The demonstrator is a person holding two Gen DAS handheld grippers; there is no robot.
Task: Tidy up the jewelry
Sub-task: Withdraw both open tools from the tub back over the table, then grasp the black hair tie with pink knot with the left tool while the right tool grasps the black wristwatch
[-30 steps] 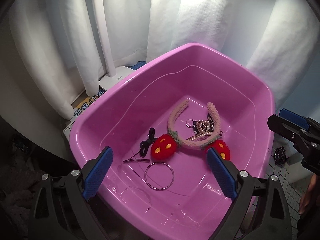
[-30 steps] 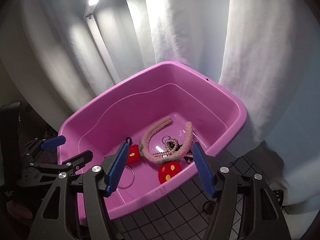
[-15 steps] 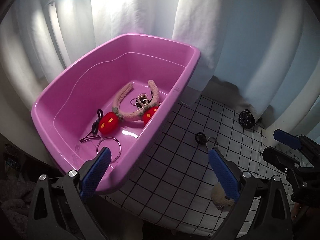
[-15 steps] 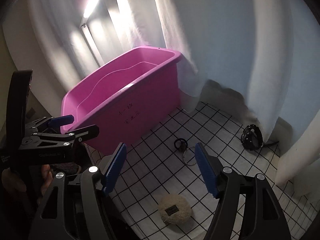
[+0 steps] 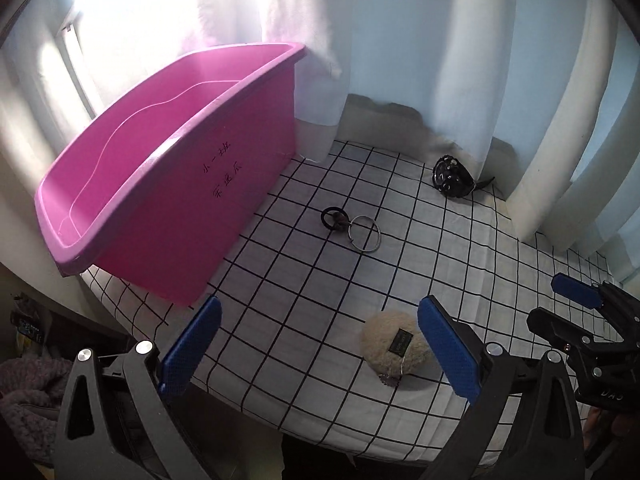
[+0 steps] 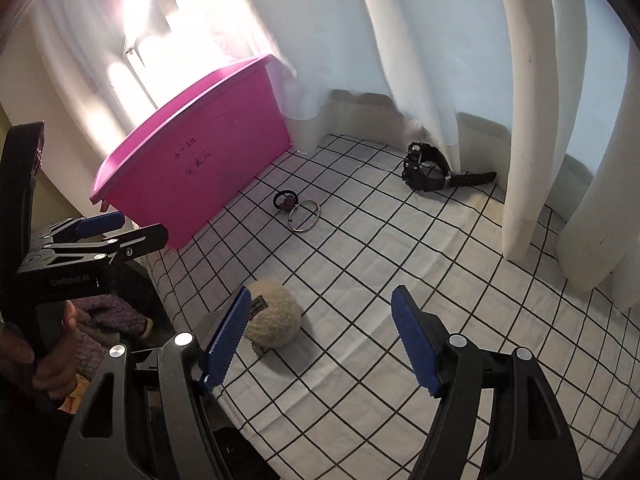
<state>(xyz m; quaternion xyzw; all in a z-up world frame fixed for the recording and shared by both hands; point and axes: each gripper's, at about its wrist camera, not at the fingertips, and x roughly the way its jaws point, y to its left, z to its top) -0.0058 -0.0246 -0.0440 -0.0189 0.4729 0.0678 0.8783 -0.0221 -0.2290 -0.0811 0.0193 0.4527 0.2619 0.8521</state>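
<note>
A pink plastic tub (image 5: 168, 184) stands at the left on a checked cloth; it also shows in the right wrist view (image 6: 200, 160). On the cloth lie a silver bangle (image 5: 365, 235) (image 6: 306, 216) touching a black hair tie (image 5: 334, 218) (image 6: 285, 200), a black watch (image 5: 454, 178) (image 6: 426, 168) near the curtain, and a beige fluffy scrunchie (image 5: 394, 346) (image 6: 272, 316). My left gripper (image 5: 320, 344) is open and empty above the cloth's front. My right gripper (image 6: 320, 340) is open and empty, the scrunchie beside its left finger.
White curtains (image 5: 520, 80) hang behind and to the right of the cloth. The cloth's front edge (image 5: 320, 428) drops off below the grippers. The right gripper shows at the right of the left wrist view (image 5: 592, 320); the left gripper shows at the left of the right wrist view (image 6: 92, 240).
Both grippers have swung right and down from over the tub's inside to over the checked cloth. The tub's contents are now out of sight. Both stay open.
</note>
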